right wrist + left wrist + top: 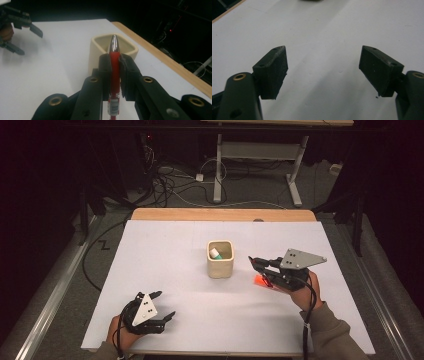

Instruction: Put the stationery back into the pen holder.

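Nearest to the person, on the left side of the white desk (165, 270), the left hand-held gripper (162, 309) rests low over the surface. Its jaws stand wide apart and there is nothing between them; in the left gripper view the two black pads (273, 71) have bare white desk between them. I think this hand simply waits there, kept out of the way, because the work needs one hand for now.

A little farther, on the right side, the right hand-held gripper (261, 265) is clamped on a red pen (114, 62). In the right gripper view the pads press the red barrel from both sides, and the silver tip of the pen points forward past the jaws, toward the cup. The grip sits on the middle of the barrel, probably so that a free end can enter the opening first. In the high view the pen hangs a little above the desk, just to the right of the cup, not touching it.

Farther, near the middle of the desk, stands the cream square cup (220, 259), upright with its mouth open to the top. A small white and green object (215, 253) already lies inside it. The cup seems placed centrally so either hand can reach it, and the pen most likely goes in next.
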### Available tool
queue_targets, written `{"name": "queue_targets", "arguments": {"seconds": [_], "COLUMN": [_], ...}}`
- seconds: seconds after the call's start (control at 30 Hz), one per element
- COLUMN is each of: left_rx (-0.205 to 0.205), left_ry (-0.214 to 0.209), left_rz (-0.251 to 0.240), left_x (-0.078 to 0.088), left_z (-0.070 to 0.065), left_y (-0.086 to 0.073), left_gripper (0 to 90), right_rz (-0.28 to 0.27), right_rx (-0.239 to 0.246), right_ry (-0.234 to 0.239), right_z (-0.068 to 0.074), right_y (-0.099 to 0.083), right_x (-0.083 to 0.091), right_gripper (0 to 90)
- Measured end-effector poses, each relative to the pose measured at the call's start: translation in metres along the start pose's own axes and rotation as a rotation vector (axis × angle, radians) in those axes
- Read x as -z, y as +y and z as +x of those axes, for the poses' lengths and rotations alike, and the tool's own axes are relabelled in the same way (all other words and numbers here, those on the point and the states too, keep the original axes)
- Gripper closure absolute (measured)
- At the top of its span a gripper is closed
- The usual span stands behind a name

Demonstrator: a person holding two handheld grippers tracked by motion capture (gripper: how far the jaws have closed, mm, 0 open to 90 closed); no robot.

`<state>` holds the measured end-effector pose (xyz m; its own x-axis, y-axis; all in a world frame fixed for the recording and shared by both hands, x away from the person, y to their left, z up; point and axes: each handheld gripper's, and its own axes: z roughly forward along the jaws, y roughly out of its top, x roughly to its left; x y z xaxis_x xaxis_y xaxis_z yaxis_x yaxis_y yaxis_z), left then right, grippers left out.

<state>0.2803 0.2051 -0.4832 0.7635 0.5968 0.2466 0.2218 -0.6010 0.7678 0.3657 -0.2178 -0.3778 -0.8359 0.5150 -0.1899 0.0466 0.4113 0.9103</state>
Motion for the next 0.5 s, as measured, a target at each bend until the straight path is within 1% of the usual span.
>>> {"name": "queue_targets", "arguments": {"seconds": [0.13,0.23,0.3,0.33,0.4,0.5], "left_rx": [0.002,0.004,0.005,0.005,0.006,0.006], "left_ry": [-0.001,0.001,0.002,0.0,-0.002,-0.004], "left_rz": [-0.002,-0.004,-0.005,-0.006,-0.008,-0.01], "left_x": [0.0,0.0,0.001,0.001,0.001,0.001], "left_z": [0.0,0.001,0.001,0.001,0.0,0.0], "left_y": [0.0,0.0,0.0,0.0,0.0,0.001], "left_gripper": [22.4,22.4,22.4,22.4,22.4,22.3], "right_rz": [-0.037,-0.071,-0.091,-0.1,-0.123,-0.139], "right_rx": [-0.007,-0.026,-0.03,-0.035,-0.034,-0.03], "right_ry": [-0.037,-0.039,-0.057,-0.057,-0.071,-0.089], "right_z": [-0.003,-0.007,-0.008,-0.009,-0.011,-0.011], "right_y": [0.01,0.016,0.021,0.024,0.03,0.04], "right_x": [-0.004,-0.009,-0.011,-0.013,-0.016,-0.02], "right_gripper": [81.2,81.2,81.2,81.2,81.2,81.2]}}
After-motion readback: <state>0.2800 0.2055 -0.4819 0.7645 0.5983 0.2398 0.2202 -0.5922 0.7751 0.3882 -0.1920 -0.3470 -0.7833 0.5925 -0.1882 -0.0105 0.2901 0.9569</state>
